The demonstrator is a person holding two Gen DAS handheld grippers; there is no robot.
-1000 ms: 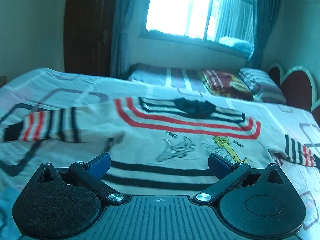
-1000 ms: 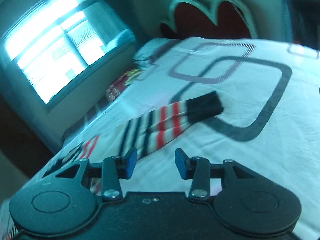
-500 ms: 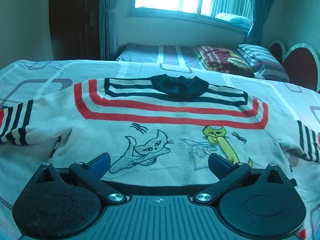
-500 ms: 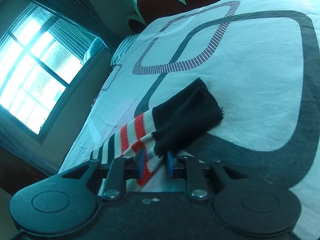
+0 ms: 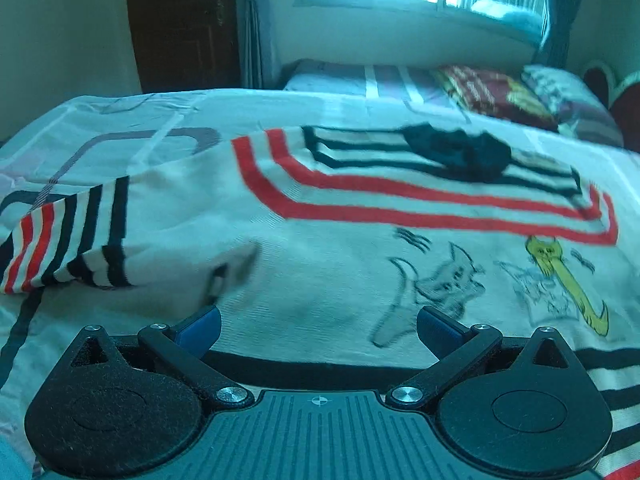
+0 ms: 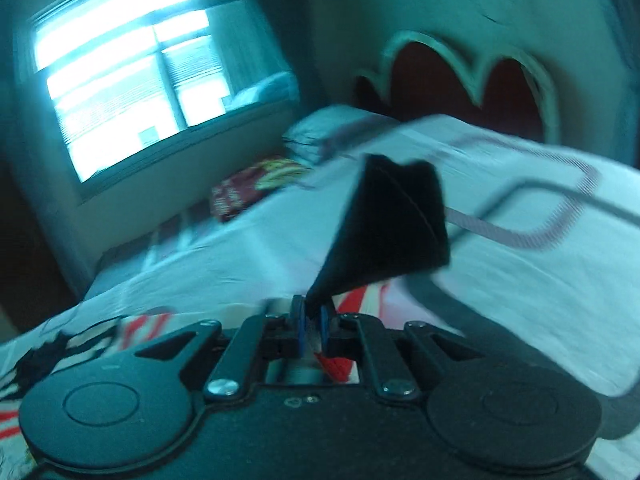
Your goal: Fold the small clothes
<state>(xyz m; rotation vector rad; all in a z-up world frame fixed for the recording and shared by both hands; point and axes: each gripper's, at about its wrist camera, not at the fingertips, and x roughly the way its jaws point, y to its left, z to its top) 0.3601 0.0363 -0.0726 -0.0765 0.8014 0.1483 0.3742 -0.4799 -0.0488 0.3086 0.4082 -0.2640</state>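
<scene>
A small white sweater [image 5: 340,264] with red and black stripes, a black collar and cartoon cats lies spread on the bed. Its left sleeve [image 5: 68,236] lies to the left. My left gripper [image 5: 318,326] hangs open just above the sweater's lower body, nothing between its blue pads. In the right wrist view my right gripper [image 6: 312,330] is shut on the right sleeve, gripped at its red-and-white stripes; the black cuff [image 6: 392,232] stands up off the sheet in front of the jaws.
The bed sheet [image 6: 520,288] is white with grey rounded-square lines. Pillows and a red patterned cushion [image 5: 496,92] lie along the wall under the window. A heart-shaped headboard [image 6: 460,76] stands at the right; a dark door [image 5: 180,24] at the far left.
My right gripper closed on the striped sleeve and lifted it, so the black cuff now stands up off the sheet. My left gripper moved lower and leftwards over the sweater, still open.
</scene>
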